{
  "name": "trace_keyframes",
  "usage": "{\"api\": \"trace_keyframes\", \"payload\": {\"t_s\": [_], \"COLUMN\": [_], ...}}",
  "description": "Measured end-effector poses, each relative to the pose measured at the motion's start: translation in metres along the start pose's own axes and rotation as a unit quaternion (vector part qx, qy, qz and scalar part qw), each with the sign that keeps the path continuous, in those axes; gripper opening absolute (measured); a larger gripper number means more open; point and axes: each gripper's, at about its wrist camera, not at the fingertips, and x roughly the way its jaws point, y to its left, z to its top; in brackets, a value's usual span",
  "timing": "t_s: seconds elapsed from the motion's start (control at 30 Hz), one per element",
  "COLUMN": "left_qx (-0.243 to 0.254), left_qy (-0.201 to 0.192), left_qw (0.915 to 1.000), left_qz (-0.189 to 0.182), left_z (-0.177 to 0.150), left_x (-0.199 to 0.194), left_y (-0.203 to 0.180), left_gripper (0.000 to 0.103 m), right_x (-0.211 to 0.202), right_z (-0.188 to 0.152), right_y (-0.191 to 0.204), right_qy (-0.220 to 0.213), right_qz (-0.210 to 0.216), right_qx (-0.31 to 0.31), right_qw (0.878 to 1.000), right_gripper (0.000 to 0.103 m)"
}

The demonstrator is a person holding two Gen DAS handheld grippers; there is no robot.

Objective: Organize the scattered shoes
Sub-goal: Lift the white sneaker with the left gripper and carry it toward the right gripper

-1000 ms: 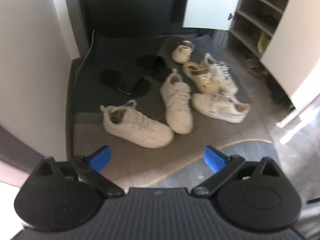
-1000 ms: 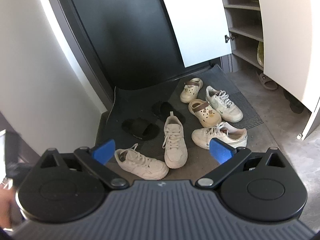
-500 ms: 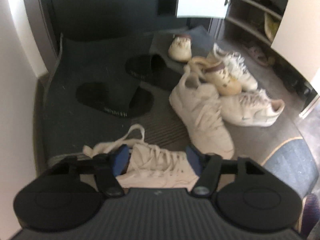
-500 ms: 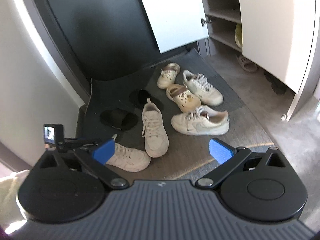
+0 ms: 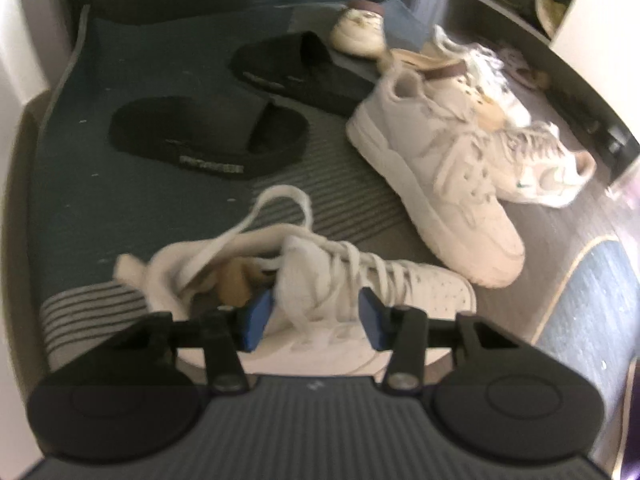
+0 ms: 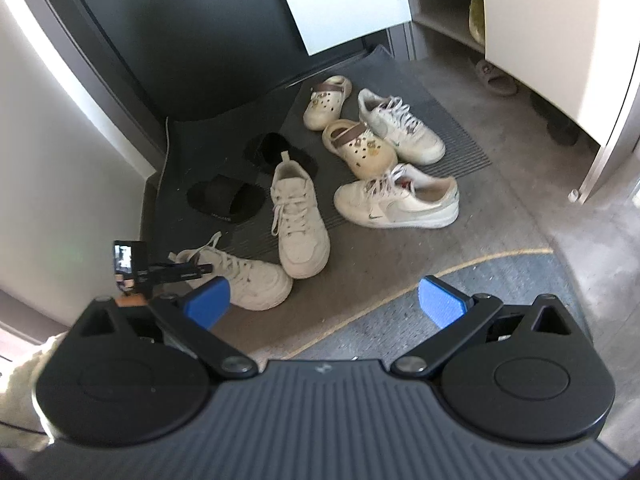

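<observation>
Several shoes lie scattered on the entry mat. My left gripper (image 5: 312,316) is down at the nearest white sneaker (image 5: 400,284), one blue pad inside its opening and the other against its outer side, jaws narrowed around the tongue and side. The same sneaker (image 6: 256,280) shows in the right wrist view with the left gripper (image 6: 180,270) at its heel end. Its mate (image 6: 298,216) lies beside it. My right gripper (image 6: 324,300) is open and empty, held high above the floor.
Two black slides (image 6: 228,200) lie on the dark mat (image 6: 192,140). Two cream clogs (image 6: 358,148) and two more white sneakers (image 6: 396,204) lie further right. An open shoe cabinet (image 6: 440,12) with shelves stands at the back right. A blue rug (image 6: 480,300) lies in front.
My left gripper has dropped down and forward onto the nearest white sneaker and its jaws have narrowed around it. My right gripper has drifted slightly, still open.
</observation>
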Motion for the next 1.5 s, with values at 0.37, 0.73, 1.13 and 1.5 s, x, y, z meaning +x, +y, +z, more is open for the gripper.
{"api": "trace_keyframes", "payload": {"t_s": [0.37, 0.73, 1.13, 1.5], "left_qx": [0.016, -0.009, -0.094, -0.238], "left_qy": [0.057, 0.050, 0.005, -0.001], "left_qw": [0.9937, 0.9963, 0.9908, 0.9605], "left_qz": [-0.095, -0.069, -0.097, -0.144], "left_z": [0.025, 0.016, -0.012, -0.076], "left_x": [0.038, 0.046, -0.025, -0.066], "left_y": [0.027, 0.012, -0.029, -0.071], "left_gripper": [0.035, 0.033, 0.013, 0.013], "right_x": [0.015, 0.021, 0.014, 0.002], "right_z": [0.004, 0.007, 0.007, -0.001], "right_y": [-0.001, -0.008, -0.016, -0.017], "right_qy": [0.028, 0.046, 0.047, 0.044], "right_qz": [-0.008, 0.014, 0.042, 0.060], "right_qx": [-0.010, 0.023, 0.056, 0.060], "right_qw": [1.000, 0.999, 0.996, 0.995], "right_gripper": [0.103, 0.103, 0.103, 0.103]}}
